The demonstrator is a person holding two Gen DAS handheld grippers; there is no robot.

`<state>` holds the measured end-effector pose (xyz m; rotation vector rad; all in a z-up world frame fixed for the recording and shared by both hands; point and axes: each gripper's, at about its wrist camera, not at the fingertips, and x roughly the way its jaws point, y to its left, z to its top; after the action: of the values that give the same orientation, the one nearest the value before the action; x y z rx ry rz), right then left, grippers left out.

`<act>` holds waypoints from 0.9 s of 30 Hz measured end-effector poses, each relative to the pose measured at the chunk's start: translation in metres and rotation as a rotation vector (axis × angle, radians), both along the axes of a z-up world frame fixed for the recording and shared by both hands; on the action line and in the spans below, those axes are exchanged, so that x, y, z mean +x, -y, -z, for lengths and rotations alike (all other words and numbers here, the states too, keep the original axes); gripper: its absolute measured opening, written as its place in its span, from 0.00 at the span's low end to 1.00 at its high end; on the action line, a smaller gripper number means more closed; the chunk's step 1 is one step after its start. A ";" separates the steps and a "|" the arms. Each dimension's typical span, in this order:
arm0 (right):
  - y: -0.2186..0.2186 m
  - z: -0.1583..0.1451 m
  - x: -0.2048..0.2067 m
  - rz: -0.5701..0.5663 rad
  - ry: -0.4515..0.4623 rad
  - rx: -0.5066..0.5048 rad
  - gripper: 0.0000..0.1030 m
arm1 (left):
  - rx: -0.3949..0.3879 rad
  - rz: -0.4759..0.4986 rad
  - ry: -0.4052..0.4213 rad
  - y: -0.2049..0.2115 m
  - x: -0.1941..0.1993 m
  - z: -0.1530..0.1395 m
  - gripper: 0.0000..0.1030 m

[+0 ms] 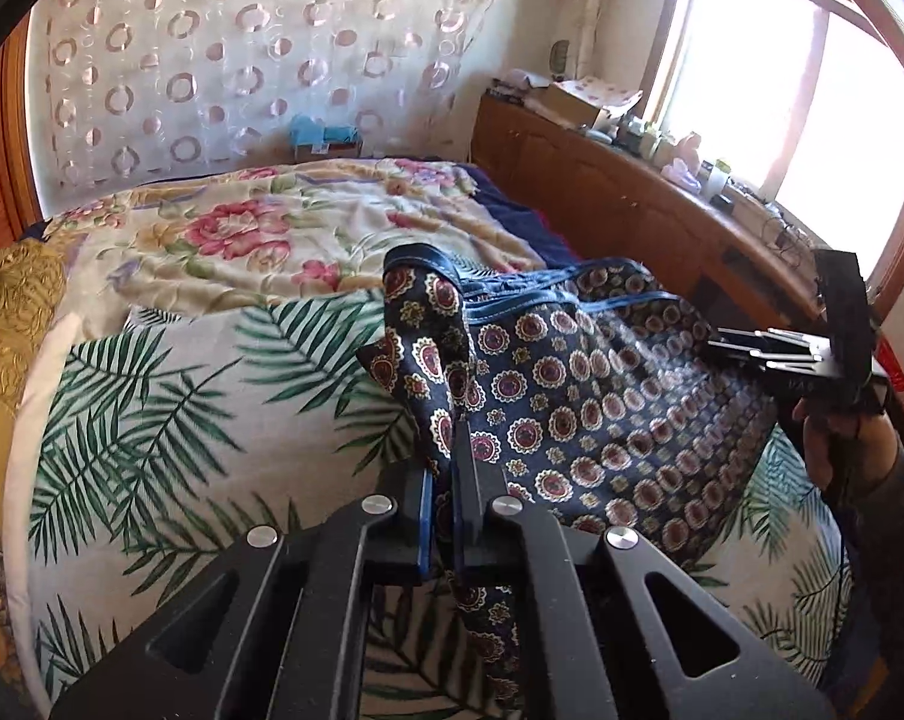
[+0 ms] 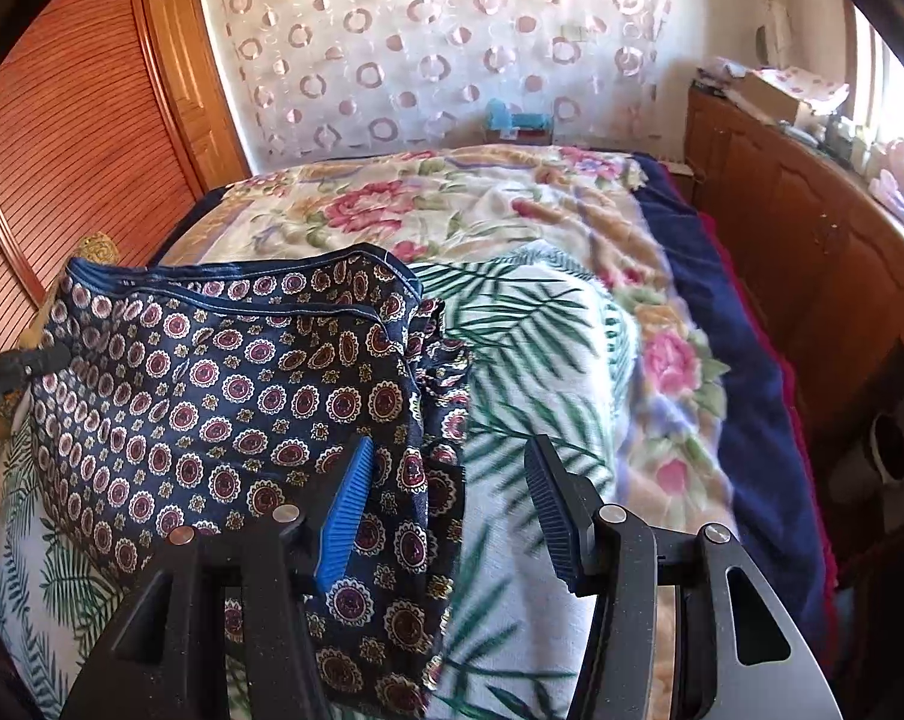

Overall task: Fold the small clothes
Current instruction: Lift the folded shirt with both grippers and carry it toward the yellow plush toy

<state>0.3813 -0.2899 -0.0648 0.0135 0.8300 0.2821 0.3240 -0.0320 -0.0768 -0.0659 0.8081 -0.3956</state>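
A pair of navy shorts (image 1: pixel 577 414) with a red and cream medallion print lies on the palm-leaf sheet (image 1: pixel 170 402) of the bed. My left gripper (image 1: pixel 449 450) is shut on the near left edge of the shorts, and cloth bunches up between the fingers. In the right wrist view the shorts (image 2: pixel 224 396) spread to the left, with the blue waistband at the far side. My right gripper (image 2: pixel 449 462) is open above the right edge of the shorts, holding nothing. It also shows in the left wrist view (image 1: pixel 745 351) at the far right edge of the shorts.
A floral blanket (image 1: pixel 284 228) covers the far half of the bed. A wooden cabinet (image 1: pixel 619 198) with clutter runs along the right under a bright window. A slatted wooden door (image 2: pixel 62 138) stands at the left. A gold pillow (image 1: pixel 8 312) lies at the bed's left edge.
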 end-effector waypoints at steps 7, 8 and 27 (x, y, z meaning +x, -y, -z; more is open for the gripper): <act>-0.005 0.006 0.026 0.007 -0.031 -0.036 0.53 | 0.000 -0.007 -0.018 -0.003 0.004 0.014 0.05; -0.003 0.006 0.029 0.014 -0.035 -0.031 0.53 | -0.001 -0.006 -0.020 -0.002 0.004 0.015 0.05; -0.025 0.005 0.032 -0.052 -0.036 -0.014 0.11 | -0.031 0.044 0.013 0.004 -0.009 0.001 0.05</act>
<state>0.4129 -0.2648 -0.0700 -0.0160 0.8687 0.3254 0.3153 -0.0360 -0.0775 -0.0746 0.7920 -0.4494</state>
